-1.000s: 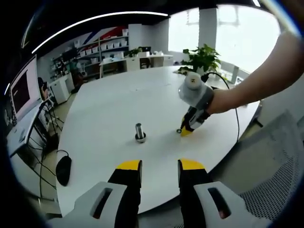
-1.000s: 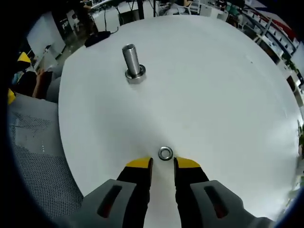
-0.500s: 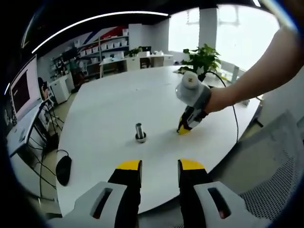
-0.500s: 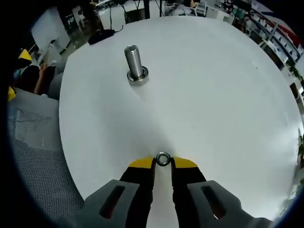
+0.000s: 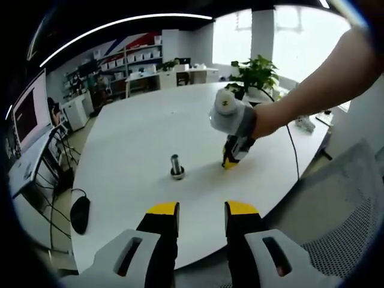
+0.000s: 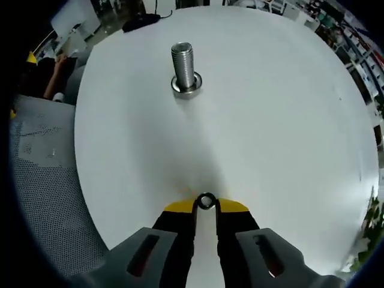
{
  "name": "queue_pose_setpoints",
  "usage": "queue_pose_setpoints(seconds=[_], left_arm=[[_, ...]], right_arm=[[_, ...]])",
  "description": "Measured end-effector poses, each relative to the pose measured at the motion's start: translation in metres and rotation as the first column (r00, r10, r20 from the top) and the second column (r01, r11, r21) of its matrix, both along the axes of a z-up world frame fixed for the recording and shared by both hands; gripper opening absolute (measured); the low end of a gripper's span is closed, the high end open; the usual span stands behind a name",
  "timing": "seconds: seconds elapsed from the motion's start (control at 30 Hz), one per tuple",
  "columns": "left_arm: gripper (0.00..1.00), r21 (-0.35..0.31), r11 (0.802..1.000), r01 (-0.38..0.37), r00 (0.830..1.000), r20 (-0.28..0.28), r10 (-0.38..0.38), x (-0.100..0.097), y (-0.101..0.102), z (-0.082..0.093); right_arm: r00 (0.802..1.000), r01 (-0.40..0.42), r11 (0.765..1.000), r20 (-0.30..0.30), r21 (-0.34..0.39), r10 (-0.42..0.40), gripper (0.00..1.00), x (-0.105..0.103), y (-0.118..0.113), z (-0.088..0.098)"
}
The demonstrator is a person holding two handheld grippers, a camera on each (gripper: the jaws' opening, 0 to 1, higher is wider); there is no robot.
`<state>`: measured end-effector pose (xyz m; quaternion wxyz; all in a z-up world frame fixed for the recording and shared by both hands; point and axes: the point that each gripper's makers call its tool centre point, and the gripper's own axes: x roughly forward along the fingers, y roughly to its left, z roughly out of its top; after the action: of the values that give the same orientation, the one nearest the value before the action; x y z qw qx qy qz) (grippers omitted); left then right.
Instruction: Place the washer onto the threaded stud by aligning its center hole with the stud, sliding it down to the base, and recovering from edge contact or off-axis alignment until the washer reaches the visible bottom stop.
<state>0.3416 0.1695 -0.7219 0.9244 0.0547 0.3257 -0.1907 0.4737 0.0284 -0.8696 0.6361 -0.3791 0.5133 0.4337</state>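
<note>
My right gripper [image 6: 206,205] has the washer [image 6: 206,200] pinched right between its tips, stud [image 6: 185,68] standing at 12 o'clock, well apart. My left gripper [image 5: 201,208] hangs released, stud at 11.

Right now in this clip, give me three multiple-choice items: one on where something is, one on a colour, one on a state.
1. Where is the washer?
A. Between the right gripper tips
B. On the stud
C. On the chair

2. What colour are the left gripper tips?
A. Red
B. Yellow
C. Green

3. How does the stud stand on the table?
A. Lying flat
B. Held in a gripper
C. Upright, bare of any washer

Answers:
1. A: the ring sits pinched between the right gripper's tips.
2. B: the left gripper view shows yellow pads on both jaws.
3. C: it rises from its base with threads clear.
</note>
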Motion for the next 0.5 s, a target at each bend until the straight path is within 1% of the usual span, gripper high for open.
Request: queue_pose_setpoints(seconds=[0.1,0.17,0.23,0.3,0.33,0.47,0.5], left_arm=[[0.28,0.001,1.000,-0.001,1.000,0.000,0.001,0.000,0.000,0.000],[0.28,0.001,1.000,-0.001,1.000,-0.001,0.001,0.000,0.000,0.000],[0.28,0.000,1.000,-0.001,1.000,0.001,0.001,0.000,0.000,0.000],[0.28,0.001,1.000,-0.002,1.000,0.002,0.002,0.000,0.001,0.000],[0.28,0.001,1.000,-0.002,1.000,0.001,0.002,0.000,0.001,0.000],[0.28,0.001,1.000,0.000,1.000,0.002,0.000,0.000,0.000,0.000],[0.28,0.002,1.000,0.000,1.000,0.000,0.000,0.000,0.000,-0.001]], right_arm=[[1.000,-0.013,1.000,0.002,-0.020,0.013,0.15,-0.001,0.000,0.000],[1.000,-0.025,1.000,0.008,-0.017,0.025,0.14,-0.001,-0.001,0.000],[0.999,-0.026,1.000,0.022,0.011,0.025,0.14,-0.001,-0.002,0.001],[0.999,0.008,0.999,0.031,0.046,-0.009,0.14,-0.001,-0.002,0.001],[1.000,0.025,0.998,0.016,0.055,-0.026,0.14,-0.004,-0.004,0.001],[1.000,0.011,0.999,0.006,0.049,-0.011,0.14,-0.015,-0.008,0.002],[1.000,0.021,0.998,-0.001,0.063,-0.021,0.14,-0.019,-0.008,0.003]])
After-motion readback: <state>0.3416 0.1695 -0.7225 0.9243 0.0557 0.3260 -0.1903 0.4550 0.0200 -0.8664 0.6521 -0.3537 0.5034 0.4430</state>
